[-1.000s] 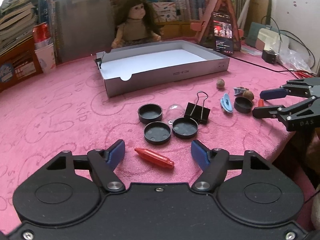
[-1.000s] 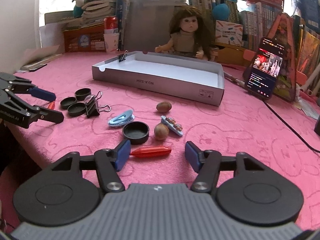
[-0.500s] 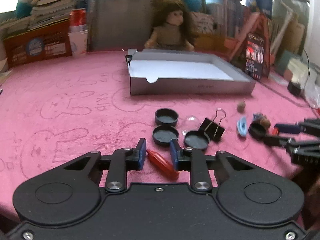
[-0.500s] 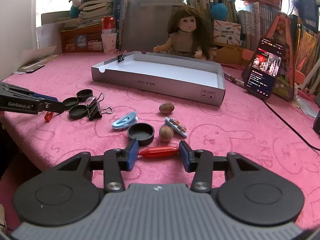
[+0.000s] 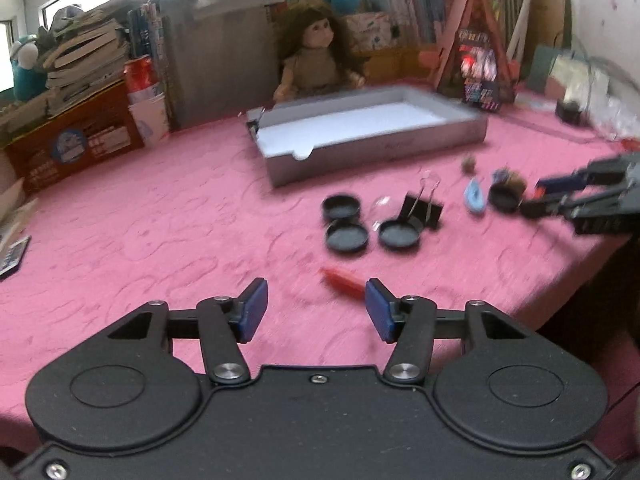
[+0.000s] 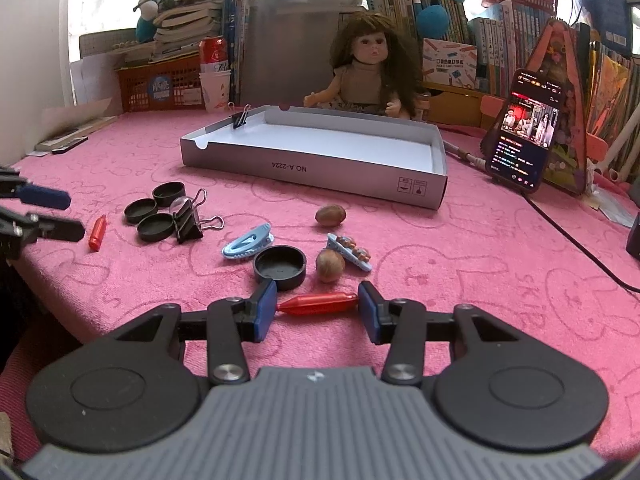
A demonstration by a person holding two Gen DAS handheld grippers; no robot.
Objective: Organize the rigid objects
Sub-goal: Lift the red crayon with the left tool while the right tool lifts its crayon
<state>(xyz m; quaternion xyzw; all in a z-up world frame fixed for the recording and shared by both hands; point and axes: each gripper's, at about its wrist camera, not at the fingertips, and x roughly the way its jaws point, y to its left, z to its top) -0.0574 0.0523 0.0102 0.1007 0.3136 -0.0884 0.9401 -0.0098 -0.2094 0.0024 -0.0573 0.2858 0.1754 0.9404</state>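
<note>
A grey shallow box (image 5: 372, 136) (image 6: 316, 160) stands on the pink cloth. My left gripper (image 5: 316, 310) is open; a red crayon-like piece (image 5: 344, 282) lies on the cloth just ahead of its right finger, not held. That piece shows in the right wrist view (image 6: 97, 233) too. My right gripper (image 6: 317, 310) has its pads closed on the two ends of a second red piece (image 6: 318, 304), which lies lengthwise between them. Black caps (image 6: 154, 214), a binder clip (image 6: 190, 222), a blue clip (image 6: 248, 240), a single cap (image 6: 280, 266) and two nuts (image 6: 330, 266) lie scattered.
A doll (image 6: 368, 72) sits behind the box. A phone on a stand (image 6: 528, 132) is at the right with a cable running along the cloth. Books, a can (image 6: 212, 54) and a basket line the back. The table's front edge is close.
My left gripper has opened, let go of the red piece and drawn back to the left. My right gripper has closed further onto the ends of its red piece.
</note>
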